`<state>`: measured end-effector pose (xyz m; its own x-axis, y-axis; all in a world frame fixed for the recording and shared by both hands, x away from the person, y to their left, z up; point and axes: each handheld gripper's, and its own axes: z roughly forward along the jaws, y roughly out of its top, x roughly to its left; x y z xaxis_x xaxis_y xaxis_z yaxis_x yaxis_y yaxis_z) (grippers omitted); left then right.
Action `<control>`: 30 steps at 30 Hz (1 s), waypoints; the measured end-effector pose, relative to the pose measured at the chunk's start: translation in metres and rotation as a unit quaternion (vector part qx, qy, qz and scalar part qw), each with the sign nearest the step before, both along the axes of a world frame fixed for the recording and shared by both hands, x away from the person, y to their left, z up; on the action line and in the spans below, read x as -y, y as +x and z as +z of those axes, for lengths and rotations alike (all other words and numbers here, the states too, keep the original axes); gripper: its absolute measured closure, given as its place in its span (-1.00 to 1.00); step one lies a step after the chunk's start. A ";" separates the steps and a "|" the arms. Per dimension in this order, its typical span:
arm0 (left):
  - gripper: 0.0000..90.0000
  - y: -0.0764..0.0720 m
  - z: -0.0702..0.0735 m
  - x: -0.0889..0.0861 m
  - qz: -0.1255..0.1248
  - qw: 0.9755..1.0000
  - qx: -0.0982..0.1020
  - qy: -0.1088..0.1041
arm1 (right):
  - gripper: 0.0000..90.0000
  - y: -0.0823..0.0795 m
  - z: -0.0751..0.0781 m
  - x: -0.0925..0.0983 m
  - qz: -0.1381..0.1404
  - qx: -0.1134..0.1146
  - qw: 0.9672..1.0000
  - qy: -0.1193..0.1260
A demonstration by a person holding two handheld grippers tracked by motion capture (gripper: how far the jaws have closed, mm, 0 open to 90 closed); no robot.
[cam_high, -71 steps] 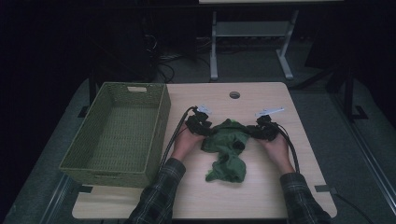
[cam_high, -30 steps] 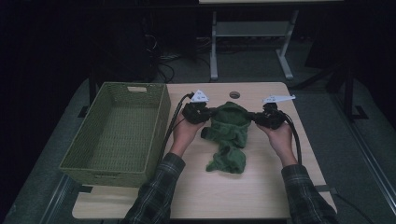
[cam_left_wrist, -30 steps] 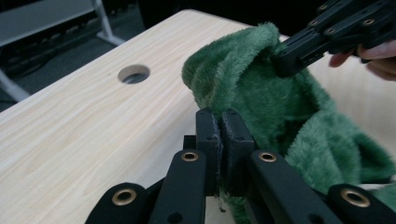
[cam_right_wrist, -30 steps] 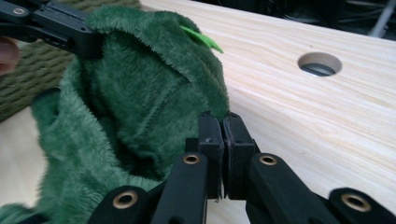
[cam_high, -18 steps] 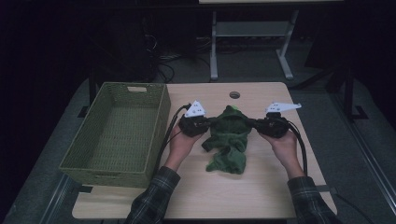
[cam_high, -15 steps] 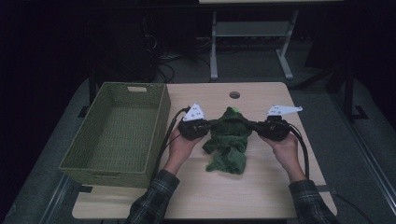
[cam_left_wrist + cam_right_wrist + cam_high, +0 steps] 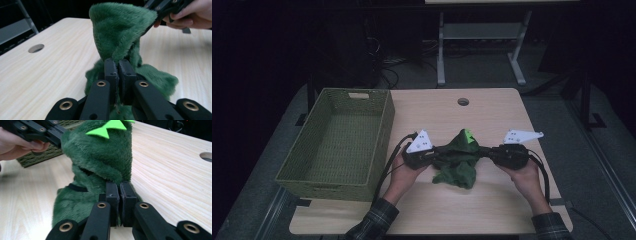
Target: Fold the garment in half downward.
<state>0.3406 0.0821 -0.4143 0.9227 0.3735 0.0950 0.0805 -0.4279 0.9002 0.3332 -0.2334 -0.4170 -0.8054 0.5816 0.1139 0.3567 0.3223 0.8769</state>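
Where the high view's left half begins, a woven olive-green basket (image 7: 339, 142) sits on the pale wood-grain bench (image 7: 492, 210), rectangular, with a handle slot in its far wall. Just right of it, at lower centre, the left claw (image 7: 435, 152) has its two black jaws pressed together on a fold of the green plush garment (image 7: 457, 160); in the left claw view the fuzzy pile rises as a peak straight up from the pinch, at the centre of the frame. The garment is dark green, soft and deep-piled, with bright lime zigzag felt spikes (image 7: 110, 127) near its top in the right claw view. It is stretched between the two claws at the centre of the high view, its lower part sagging onto the bench. To the right of centre, the right claw (image 7: 488, 152) is likewise clamped tight on the fabric's other edge, pads nearly meeting. A round hole (image 7: 463, 101) pierces the bench in the upper centre.
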 end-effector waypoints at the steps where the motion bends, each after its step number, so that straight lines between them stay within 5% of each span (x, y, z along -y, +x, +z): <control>1: 0.92 -0.002 -0.002 0.000 -0.002 1.000 -0.002 0.000 | 0.93 -0.003 -0.001 -0.001 0.005 0.001 1.000 -0.002; 5: 0.92 -0.012 -0.009 -0.003 -0.012 1.000 -0.010 0.003 | 0.93 -0.014 -0.004 -0.004 0.022 -0.006 0.999 -0.022; 12: 0.92 -0.024 -0.022 -0.012 -0.021 0.999 -0.019 0.022 | 0.93 -0.033 -0.009 -0.004 0.040 -0.007 0.999 -0.014; 18: 0.92 -0.033 -0.031 -0.020 -0.033 0.998 -0.032 0.037 | 0.93 -0.044 -0.017 -0.010 0.063 -0.023 0.997 -0.030; 30: 0.92 -0.043 -0.046 -0.016 -0.062 0.995 -0.036 0.066 | 0.93 -0.059 -0.031 -0.013 0.070 -0.048 0.995 -0.043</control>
<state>0.2974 0.0984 -0.4598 0.9671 0.2453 0.0682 0.0818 -0.5530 0.8292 0.2747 -0.2205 -0.4476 -0.8675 0.4747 0.1485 0.3833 0.4478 0.8078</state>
